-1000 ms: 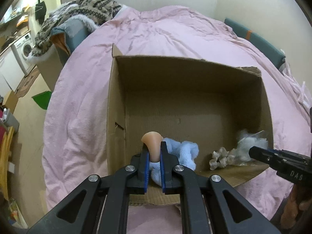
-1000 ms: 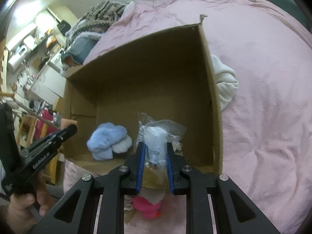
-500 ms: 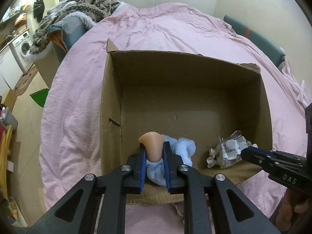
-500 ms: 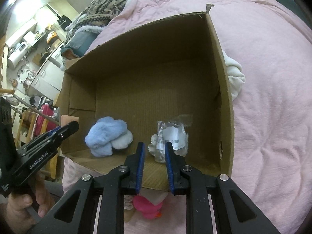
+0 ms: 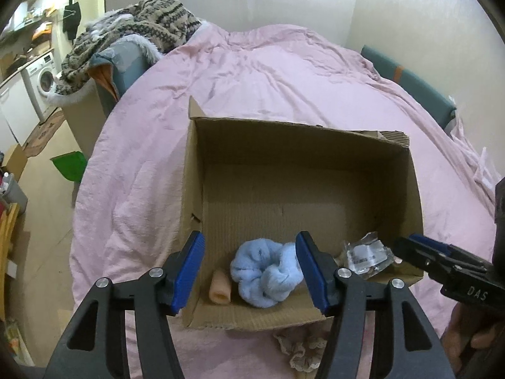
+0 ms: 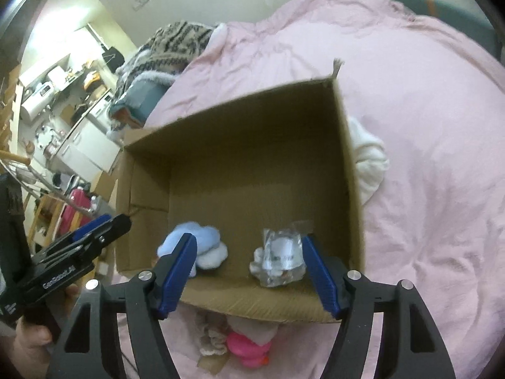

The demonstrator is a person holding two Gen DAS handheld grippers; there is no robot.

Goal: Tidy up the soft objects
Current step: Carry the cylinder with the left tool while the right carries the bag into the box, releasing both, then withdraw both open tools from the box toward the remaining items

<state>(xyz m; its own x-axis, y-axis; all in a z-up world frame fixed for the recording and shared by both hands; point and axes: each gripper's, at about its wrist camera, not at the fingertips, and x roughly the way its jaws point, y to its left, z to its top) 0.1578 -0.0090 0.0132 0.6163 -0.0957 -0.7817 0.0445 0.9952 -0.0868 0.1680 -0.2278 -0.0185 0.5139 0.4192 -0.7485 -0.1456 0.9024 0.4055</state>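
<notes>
An open cardboard box [image 5: 303, 145] [image 6: 344, 145] lies on the pink bed. Inside, near the front wall, are a small peach soft piece [image 5: 220, 290], a light blue fluffy cloth [image 5: 265, 271] [image 6: 202, 243] and a clear plastic-wrapped white item [image 5: 367, 256] [image 6: 282, 257]. My left gripper [image 5: 251, 273] is open and empty above the box's front edge. My right gripper [image 6: 249, 273] is open and empty above the front edge, over the wrapped item. A beige lacy piece [image 5: 303, 352] [image 6: 213, 336] and a pink toy [image 6: 247, 352] lie on the bed in front of the box.
A white cloth [image 6: 369, 161] lies on the pink cover [image 5: 258, 72] right of the box. A patterned blanket pile [image 5: 132, 34] sits at the bed's far left. A washing machine [image 5: 42, 79] and floor clutter are to the left.
My left gripper opened and dropped the peach piece into the box beside the blue cloth. My right gripper let go of the wrapped item, which now lies in the box, and opened wide.
</notes>
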